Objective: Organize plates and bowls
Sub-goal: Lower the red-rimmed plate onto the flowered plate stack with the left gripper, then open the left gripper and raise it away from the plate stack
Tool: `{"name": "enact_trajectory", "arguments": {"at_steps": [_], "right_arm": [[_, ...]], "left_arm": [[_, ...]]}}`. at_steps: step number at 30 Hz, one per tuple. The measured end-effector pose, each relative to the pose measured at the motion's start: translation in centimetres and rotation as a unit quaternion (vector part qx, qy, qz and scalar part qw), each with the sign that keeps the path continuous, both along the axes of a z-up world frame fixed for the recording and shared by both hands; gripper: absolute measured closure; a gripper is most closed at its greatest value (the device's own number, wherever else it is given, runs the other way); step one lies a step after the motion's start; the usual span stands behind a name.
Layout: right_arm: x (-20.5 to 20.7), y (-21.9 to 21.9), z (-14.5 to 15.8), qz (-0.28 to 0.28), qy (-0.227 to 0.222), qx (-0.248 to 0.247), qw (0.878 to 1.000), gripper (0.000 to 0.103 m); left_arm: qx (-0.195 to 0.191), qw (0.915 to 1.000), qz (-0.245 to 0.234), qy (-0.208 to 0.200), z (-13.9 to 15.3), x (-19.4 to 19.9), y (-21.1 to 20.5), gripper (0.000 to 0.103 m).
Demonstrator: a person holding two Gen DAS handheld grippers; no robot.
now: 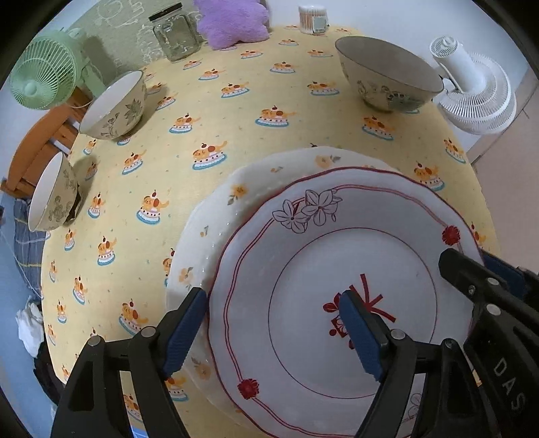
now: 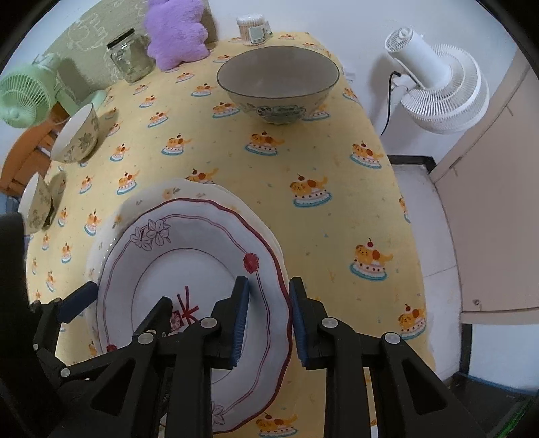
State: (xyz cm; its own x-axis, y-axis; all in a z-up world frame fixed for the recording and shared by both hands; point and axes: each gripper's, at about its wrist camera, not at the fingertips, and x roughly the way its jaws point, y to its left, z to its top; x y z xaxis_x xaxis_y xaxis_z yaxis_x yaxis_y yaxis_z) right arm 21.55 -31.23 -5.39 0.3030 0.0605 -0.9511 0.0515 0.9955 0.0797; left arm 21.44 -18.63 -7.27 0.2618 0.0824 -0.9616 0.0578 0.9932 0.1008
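A white plate with a red rim line (image 1: 337, 256) (image 2: 188, 269) lies on top of a plate with yellow flowers (image 1: 215, 215) (image 2: 148, 197) on the yellow tablecloth. My left gripper (image 1: 273, 333) is open and straddles the top plate's left rim. One of its pads (image 1: 185, 333) is outside the rim, and the other is over the plate's middle. My right gripper (image 2: 269, 320) is shut on the top plate's right rim. A large grey-lined bowl (image 1: 387, 74) (image 2: 278, 81) stands at the back. Two smaller floral bowls (image 1: 114, 104) (image 1: 50, 195) stand at the left.
A glass jar (image 1: 175, 33), a purple cushion (image 1: 232, 20) and a tub of cotton swabs (image 1: 313, 18) line the far edge. A green fan (image 1: 40, 77) stands at the left corner. A white fan (image 2: 438, 84) stands off the table's right edge, where the floor drops away.
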Motion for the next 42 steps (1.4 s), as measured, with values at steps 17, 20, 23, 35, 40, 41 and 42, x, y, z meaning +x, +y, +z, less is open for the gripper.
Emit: {"name": "enact_trajectory", "arguments": {"at_steps": [17, 20, 23, 35, 40, 41, 42], "right_arm": [[1.3, 2.2, 0.3, 0.022, -0.015, -0.016, 1.0, 0.074], [1.5, 2.9, 0.1, 0.022, -0.017, -0.019, 0.999, 0.073], [1.7, 3.3, -0.2, 0.016, -0.016, -0.027, 0.999, 0.071], [1.7, 5.0, -0.9, 0.025, -0.029, -0.083, 0.996, 0.063], [1.4, 4.7, -1.0, 0.031, -0.035, -0.088, 0.995, 0.064], [1.3, 4.6, -1.0, 0.032, -0.037, -0.09, 0.995, 0.063], [1.3, 4.5, -1.0, 0.033, -0.038, -0.09, 0.995, 0.063]], "left_arm": [[-0.03, 0.9988, 0.025, -0.029, 1.6, 0.0, 2.8, 0.021], [-0.035, 0.9986, 0.027, -0.029, 1.4, -0.1, 3.5, 0.021], [-0.039, 0.9985, 0.031, -0.024, 1.0, 0.0, 4.2, 0.021], [-0.052, 0.9984, 0.022, -0.008, -0.1, 0.1, 4.9, 0.021], [-0.039, 0.9992, 0.012, -0.008, -0.4, 0.0, 4.2, 0.018], [-0.036, 0.9992, 0.012, -0.009, -0.5, 0.0, 4.1, 0.018], [-0.034, 0.9993, 0.014, -0.01, -0.5, -0.1, 4.1, 0.018]]}}
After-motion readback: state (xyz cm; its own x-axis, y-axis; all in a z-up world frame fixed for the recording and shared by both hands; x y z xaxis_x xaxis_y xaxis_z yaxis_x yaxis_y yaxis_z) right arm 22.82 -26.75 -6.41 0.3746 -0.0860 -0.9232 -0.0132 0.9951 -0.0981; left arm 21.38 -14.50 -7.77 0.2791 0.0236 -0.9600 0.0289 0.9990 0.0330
